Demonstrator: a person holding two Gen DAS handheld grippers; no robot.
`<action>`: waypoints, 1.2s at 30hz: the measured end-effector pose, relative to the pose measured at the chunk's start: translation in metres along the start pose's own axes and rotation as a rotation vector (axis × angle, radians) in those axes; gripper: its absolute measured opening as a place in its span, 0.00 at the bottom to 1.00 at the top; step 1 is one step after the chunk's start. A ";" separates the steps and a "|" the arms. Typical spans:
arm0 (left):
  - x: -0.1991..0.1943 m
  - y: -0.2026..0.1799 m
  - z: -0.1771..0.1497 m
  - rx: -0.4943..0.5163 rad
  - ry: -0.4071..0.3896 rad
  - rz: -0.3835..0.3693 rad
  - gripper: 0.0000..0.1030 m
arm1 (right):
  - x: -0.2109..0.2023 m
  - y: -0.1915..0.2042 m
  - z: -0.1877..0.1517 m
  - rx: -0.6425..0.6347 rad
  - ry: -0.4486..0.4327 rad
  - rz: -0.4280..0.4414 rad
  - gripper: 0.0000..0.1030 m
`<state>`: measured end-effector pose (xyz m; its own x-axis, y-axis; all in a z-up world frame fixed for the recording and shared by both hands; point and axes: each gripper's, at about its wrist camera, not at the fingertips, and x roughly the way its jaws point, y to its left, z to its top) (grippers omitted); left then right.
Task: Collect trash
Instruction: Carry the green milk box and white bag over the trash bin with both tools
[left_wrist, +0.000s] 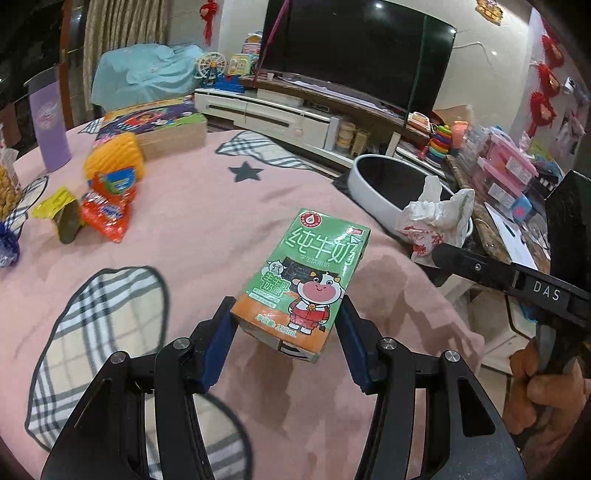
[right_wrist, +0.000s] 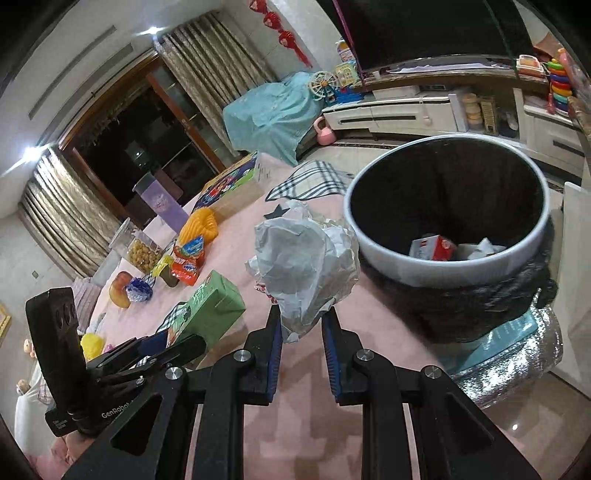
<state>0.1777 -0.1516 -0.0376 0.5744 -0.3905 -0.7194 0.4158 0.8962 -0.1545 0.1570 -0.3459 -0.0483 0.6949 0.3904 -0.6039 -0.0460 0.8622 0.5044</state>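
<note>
Covering table (left_wrist: 207, 229): pink patterned cloth

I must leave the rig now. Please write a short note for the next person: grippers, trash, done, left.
Left gripper: shut on the green milk carton.
Right gripper: shut on the crumpled white paper wrapper, near the white round trash bin.
Done: a red-and-white box and some paper lie in the bin.
Left: drop both items in; then the orange snack wrappers on the pink tablecloth.
</note>
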 end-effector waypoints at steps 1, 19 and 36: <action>0.001 -0.004 0.001 0.006 0.000 -0.001 0.51 | -0.002 -0.003 0.001 0.004 -0.004 -0.001 0.21; 0.022 -0.056 0.039 0.107 -0.008 -0.025 0.51 | -0.027 -0.041 0.016 0.045 -0.053 -0.046 0.21; 0.048 -0.096 0.070 0.192 -0.003 -0.025 0.51 | -0.030 -0.076 0.045 0.053 -0.067 -0.112 0.21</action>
<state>0.2150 -0.2708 -0.0099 0.5644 -0.4128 -0.7148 0.5567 0.8298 -0.0396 0.1713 -0.4377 -0.0408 0.7400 0.2691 -0.6164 0.0711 0.8800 0.4696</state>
